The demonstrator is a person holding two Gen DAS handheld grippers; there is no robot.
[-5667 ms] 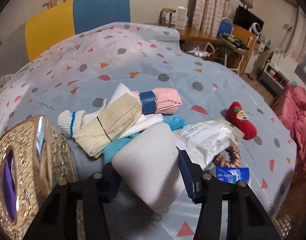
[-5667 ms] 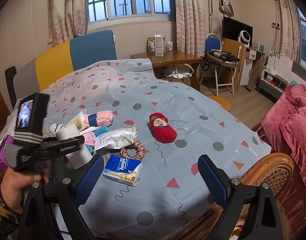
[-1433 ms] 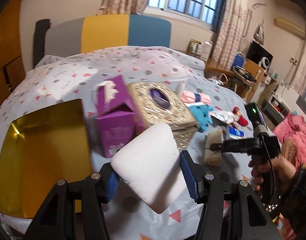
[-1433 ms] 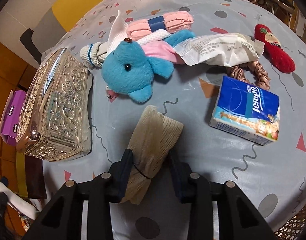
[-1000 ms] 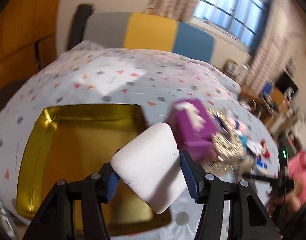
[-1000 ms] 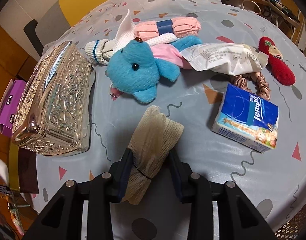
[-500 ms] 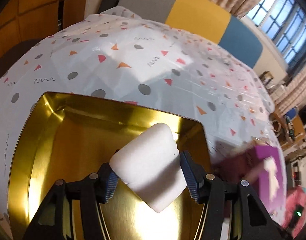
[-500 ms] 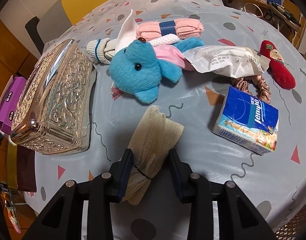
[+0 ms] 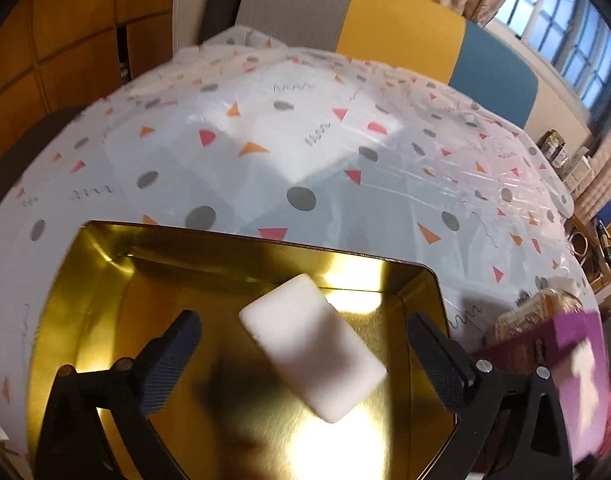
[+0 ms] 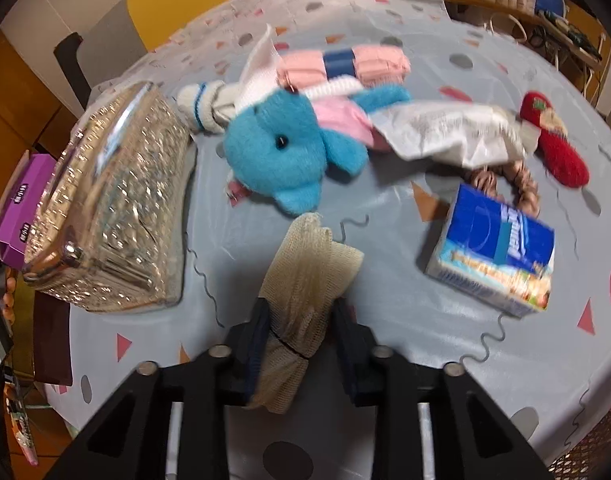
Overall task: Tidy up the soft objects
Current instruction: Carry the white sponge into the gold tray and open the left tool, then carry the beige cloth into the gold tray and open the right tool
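The left tongs hung over the gold tray with their jaws opening wide, and the white sponge block sat between them, clear of both pads. It looked to be dropping into the tray, which fits the tray serving as the place where soft things are gathered. The tray lay at the near edge of the worktop, on its patterned cloth.

The right tongs were closing on the beige mesh bundle, with the pads already pressing its near end. That end is tied with a dark band, likely the firmest place to pinch. The bundle's far end fanned out toward the blue plush toy. To its left stood the embossed metal box; to its right lay the blue tissue pack.
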